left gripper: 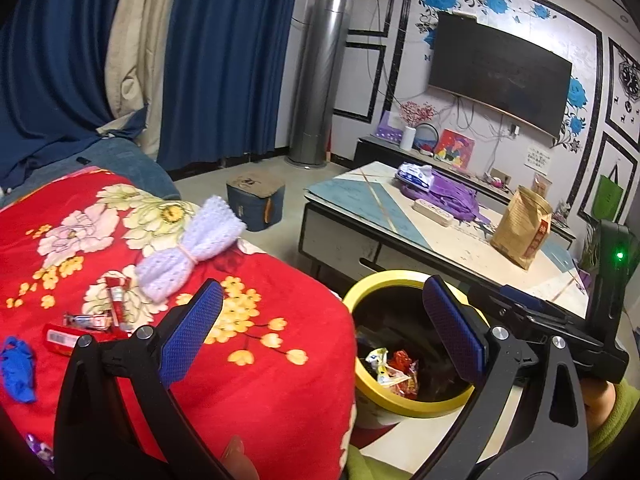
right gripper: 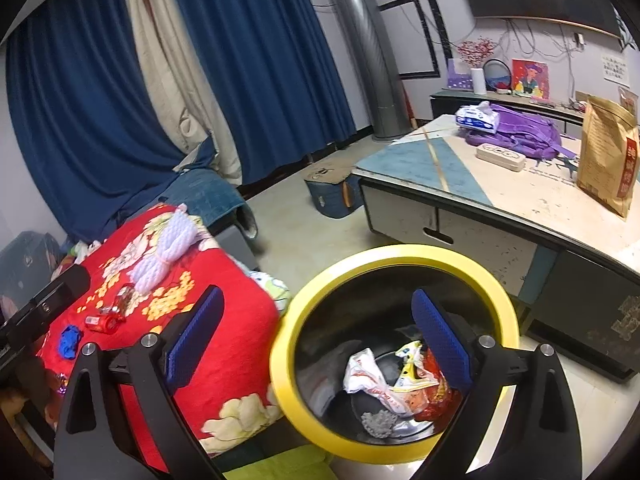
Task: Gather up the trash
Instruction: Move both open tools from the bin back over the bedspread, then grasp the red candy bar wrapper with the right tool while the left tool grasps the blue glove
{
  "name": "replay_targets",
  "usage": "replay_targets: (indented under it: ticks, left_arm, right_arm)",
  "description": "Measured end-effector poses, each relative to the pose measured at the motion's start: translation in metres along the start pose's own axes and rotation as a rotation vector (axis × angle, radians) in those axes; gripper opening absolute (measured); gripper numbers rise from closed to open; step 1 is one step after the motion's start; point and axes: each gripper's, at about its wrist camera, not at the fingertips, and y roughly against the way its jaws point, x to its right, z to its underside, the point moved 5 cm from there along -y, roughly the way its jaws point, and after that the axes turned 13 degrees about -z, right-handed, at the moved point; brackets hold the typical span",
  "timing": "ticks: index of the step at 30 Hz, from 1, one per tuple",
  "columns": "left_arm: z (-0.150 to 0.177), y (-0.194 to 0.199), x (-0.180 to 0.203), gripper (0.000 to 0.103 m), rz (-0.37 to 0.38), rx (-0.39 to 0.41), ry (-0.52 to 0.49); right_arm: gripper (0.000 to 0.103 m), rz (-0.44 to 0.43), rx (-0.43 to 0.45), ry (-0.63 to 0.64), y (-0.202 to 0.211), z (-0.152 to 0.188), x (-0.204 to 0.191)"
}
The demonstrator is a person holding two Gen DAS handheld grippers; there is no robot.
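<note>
Yellow-rimmed trash bin (right gripper: 394,254) is sitting on the floor between the red floral blanket (left gripper: 256,384) and the coffee table (right gripper: 520,200). Wrappers (right gripper: 400,384) are lying in the bottom of it: white, yellow and red crumpled packaging, plus a grey wad.

More trash is lying on the blanket: a red wrapper (left gripper: 66,336), a small red tube-like piece (left gripper: 117,305) and a crumpled blue scrap (left gripper: 17,368), all close together near the blanket's left part. A white knitted bundle (left gripper: 192,246), tied in the middle, is resting just beyond them.

Right gripper (right gripper: 316,336) is hovering above the bin's near rim, fingers spread wide, nothing between the blue pads (right gripper: 196,336). Its right finger is overlapping the bin opening; the left one is over the blanket edge.

Left gripper (left gripper: 322,330) is hanging over the blanket's corner beside the bin, fingers also released and wide apart, gripping nothing. The right gripper's black body is showing at the right edge of the left wrist view, green LED lit.

On the coffee table: a brown paper bag (right gripper: 608,152) standing upright, a purple backpack (right gripper: 524,132) with a tissue pack (right gripper: 478,116) against it, and a white power strip (right gripper: 500,157) just beside the backpack. Blue curtains (right gripper: 256,60) are hanging behind, a wall TV (left gripper: 500,74) is mounted above a low cabinet.
</note>
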Motion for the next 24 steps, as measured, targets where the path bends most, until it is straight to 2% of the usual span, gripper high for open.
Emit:
replay_targets:
  ticks: [12, 24]
  left_arm:
    - [-0.01, 0.017, -0.056, 0.092, -0.091, 0.041, 0.087]
    - [-0.011, 0.029, -0.112, 0.092, -0.19, 0.04, 0.168]
  right_arm:
    - [0.094, -0.092, 0.004, 0.087, -0.011, -0.003, -0.061]
    - [0.095, -0.159, -0.028, 0.139, -0.025, -0.004, -0.107]
